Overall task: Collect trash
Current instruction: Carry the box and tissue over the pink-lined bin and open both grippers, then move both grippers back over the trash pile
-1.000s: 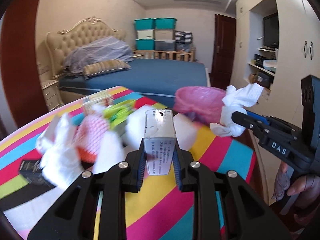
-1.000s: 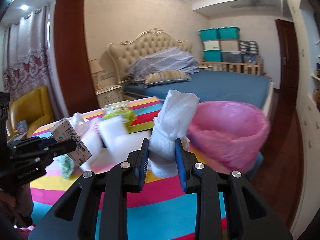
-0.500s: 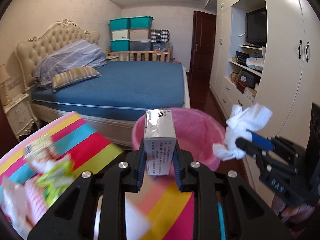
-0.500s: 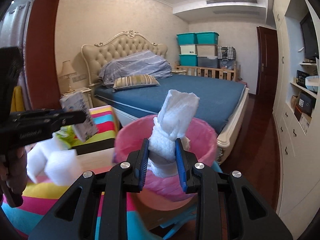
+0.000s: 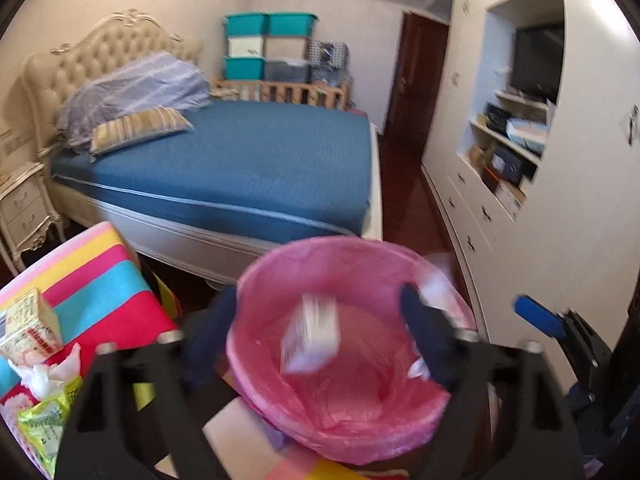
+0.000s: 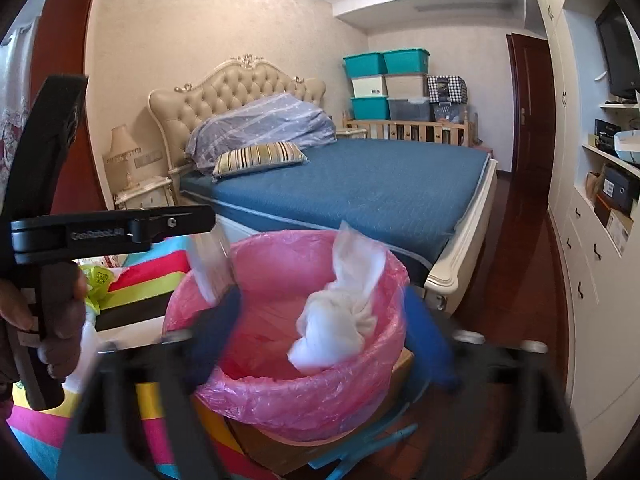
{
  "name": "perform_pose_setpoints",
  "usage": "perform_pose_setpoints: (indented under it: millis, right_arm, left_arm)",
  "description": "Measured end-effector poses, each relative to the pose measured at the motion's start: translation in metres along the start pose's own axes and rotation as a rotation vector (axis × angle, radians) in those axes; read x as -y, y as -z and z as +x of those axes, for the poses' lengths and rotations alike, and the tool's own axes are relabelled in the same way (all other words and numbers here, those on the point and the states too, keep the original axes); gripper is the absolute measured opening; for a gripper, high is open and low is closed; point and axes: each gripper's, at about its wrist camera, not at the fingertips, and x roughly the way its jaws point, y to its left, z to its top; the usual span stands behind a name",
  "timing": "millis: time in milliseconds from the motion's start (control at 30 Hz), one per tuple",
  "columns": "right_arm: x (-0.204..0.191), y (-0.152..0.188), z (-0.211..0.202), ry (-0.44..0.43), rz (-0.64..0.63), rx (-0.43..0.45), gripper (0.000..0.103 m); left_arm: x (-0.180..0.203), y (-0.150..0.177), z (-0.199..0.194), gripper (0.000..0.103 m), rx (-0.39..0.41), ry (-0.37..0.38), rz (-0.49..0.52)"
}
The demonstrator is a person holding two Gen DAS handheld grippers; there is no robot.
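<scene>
Item: my left gripper (image 5: 320, 320), jaws opening, small box (image 5: 310, 338) loose between them, tumbling into the pink-lined bin (image 5: 280, 408) at 12 o'clock.

Item: my right gripper (image 6: 320, 320), jaws opening, tissue wad (image 6: 340, 316) free, over the bin's far rim.

Remaining litter on the striped table (image 5: 100, 280): 9 o'clock, nearer my left.

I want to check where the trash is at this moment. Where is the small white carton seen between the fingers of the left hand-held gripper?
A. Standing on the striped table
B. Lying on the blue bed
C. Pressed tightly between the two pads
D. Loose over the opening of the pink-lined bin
D: the small white carton is blurred and free of the opening left hand-held gripper, over the mouth of the pink-lined bin.
</scene>
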Motion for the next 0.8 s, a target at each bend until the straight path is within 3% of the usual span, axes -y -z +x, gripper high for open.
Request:
perform_pose_setpoints:
  millis: [133, 300, 567, 800]
  right_arm:
    - [0.005, 0.007, -0.012, -0.001, 0.018, 0.009, 0.082]
    - [-0.001, 0.018, -0.035, -0.011, 0.042, 0.028, 0.082]
    - [-0.041, 0.046, -0.063, -0.007, -0.005, 0.025, 0.085]
    - [-0.085, 0.063, -0.075, -0.075, -0.089, -0.008, 0.085]
  left_arm:
    - [-0.005, 0.007, -0.009, 0.084, -0.003, -0.053, -0.008]
    - [-0.008, 0.031, -0.042, 0.097, 0.042, -0.165, 0.03]
    - [-0.006, 0.064, -0.098, 0.098, 0.087, -0.17, 0.033]
    - [-0.02, 0.1, -0.146, 0.098, 0.084, -0.237, 0.061]
